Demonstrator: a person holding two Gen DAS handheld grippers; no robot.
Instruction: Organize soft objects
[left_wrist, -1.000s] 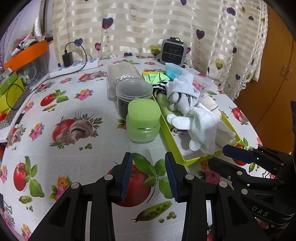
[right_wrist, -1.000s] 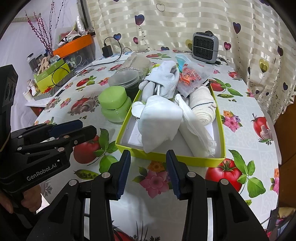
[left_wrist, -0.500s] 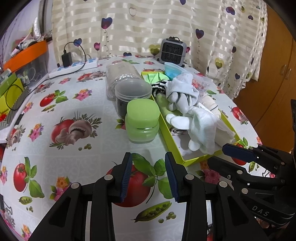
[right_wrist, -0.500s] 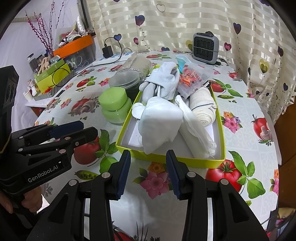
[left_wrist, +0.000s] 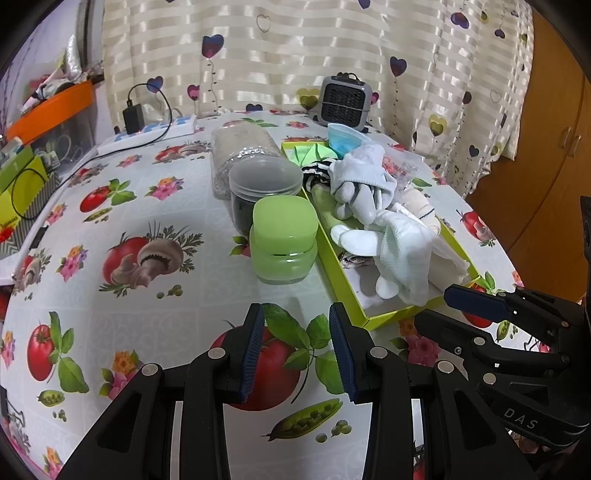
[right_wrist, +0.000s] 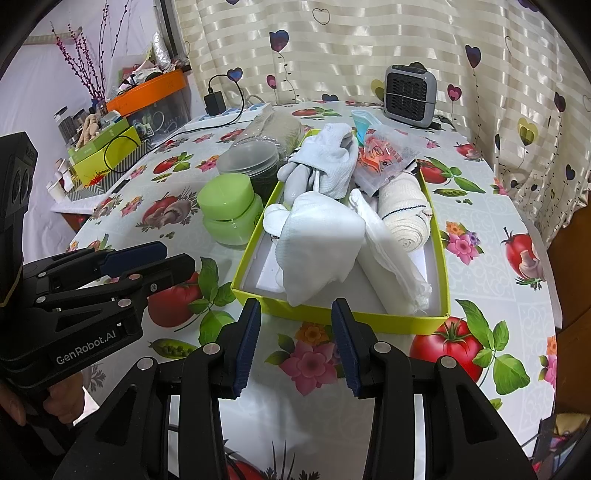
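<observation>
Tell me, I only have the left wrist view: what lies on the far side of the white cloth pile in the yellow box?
Observer: A rolled beige bandage lies along the yellow box's far wall, mostly hidden from you.
Operator: Anything in the box's near corner?
Observer: Bare white floor, with nothing on it.
Operator: Is the left gripper empty?
Observer: Yes, the left gripper is open beside the green jar, holding nothing.
</observation>
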